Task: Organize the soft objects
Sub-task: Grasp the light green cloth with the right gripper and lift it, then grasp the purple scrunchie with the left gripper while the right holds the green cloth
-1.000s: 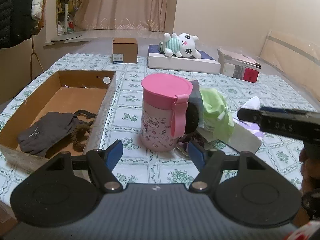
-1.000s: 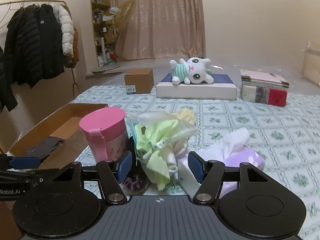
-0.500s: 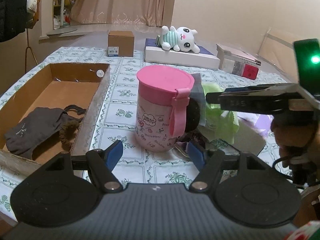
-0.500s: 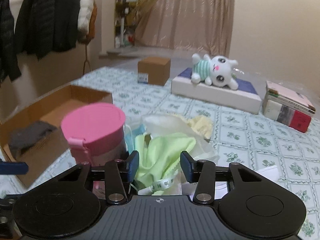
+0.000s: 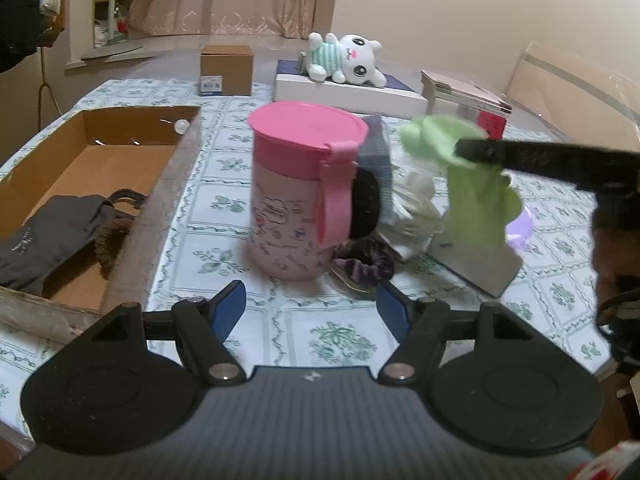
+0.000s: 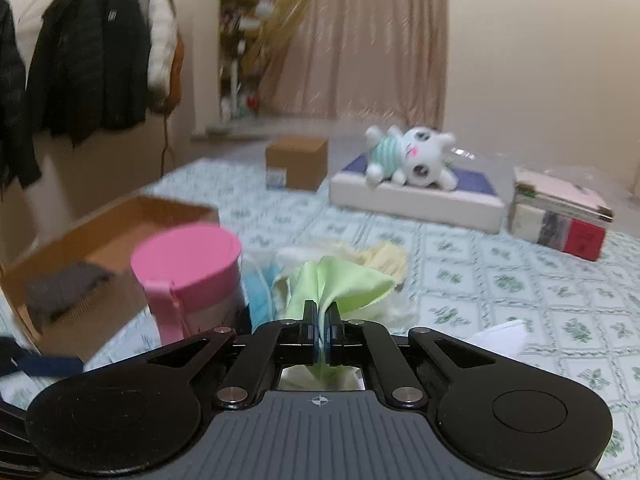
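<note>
Fingers of the right gripper (image 6: pixel 321 322) pinch the green cloth (image 6: pixel 340 286) beside the pink cup (image 5: pixel 303 196); left gripper (image 5: pixel 312 300) spread wide

A lived-in home room. Dark coats (image 6: pixel 88 60) hang on a rail at 10 o'clock, long beige curtains (image 6: pixel 360 40) cover the far wall at 12, and cluttered shelves (image 6: pixel 244 48) stand beside them. A plush toy (image 6: pixel 408 156) lies at 1 o'clock on the surface (image 6: pixel 520 300), which wears a floral cloth.
</note>
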`<state>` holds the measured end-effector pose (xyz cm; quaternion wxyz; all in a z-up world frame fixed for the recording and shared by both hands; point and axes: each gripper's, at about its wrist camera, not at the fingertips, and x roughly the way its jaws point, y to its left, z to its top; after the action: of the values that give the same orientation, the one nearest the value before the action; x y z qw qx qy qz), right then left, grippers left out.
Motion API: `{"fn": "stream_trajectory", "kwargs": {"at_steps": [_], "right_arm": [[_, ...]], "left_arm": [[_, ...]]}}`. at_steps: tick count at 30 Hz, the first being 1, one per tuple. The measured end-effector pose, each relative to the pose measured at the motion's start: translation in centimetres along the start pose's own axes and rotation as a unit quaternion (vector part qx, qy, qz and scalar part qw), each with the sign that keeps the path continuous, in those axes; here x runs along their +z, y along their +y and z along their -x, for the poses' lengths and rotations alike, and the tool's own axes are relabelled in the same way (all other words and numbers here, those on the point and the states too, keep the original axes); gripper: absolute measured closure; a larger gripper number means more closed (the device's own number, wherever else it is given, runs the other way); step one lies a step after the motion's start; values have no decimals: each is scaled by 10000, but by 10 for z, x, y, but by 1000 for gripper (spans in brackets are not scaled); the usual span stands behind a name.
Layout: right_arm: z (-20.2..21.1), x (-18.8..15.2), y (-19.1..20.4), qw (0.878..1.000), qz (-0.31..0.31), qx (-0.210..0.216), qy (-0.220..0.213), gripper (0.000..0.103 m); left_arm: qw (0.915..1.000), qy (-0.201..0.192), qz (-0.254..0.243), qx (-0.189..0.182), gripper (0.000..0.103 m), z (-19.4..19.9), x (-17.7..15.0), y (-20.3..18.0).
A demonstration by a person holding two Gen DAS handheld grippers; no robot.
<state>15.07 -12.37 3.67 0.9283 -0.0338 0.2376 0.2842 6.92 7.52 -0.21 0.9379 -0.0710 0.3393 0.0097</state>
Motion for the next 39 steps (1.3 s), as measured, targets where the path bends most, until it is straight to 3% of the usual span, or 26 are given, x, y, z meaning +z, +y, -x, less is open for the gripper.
{"fn": "stream_trajectory", "kwargs": {"at_steps": [6,12,19,30,39], "right_arm": [[48,-6,-27,9981,-518,-215,-268,100],[72,-30,-48,9952,-725,-657,-49,100],[72,-59,-66,9920,-895,-833,315,100],[61,-72,-82,9897,-1022,-882,480,100],[56,-75,-86,9887,-1086,-878,545,100]], "left_arm": [[9999,63,-95,-86,34,-9,-5,-14],[9997,33,-230,-80,34,-24,-7,-32],[9996,2,-292,44,35,-52,-9,-49],[9992,-18,-169,370,42,-92,-8,-66],[9979,-39,-179,622,57,-109,-9,-67]]}}
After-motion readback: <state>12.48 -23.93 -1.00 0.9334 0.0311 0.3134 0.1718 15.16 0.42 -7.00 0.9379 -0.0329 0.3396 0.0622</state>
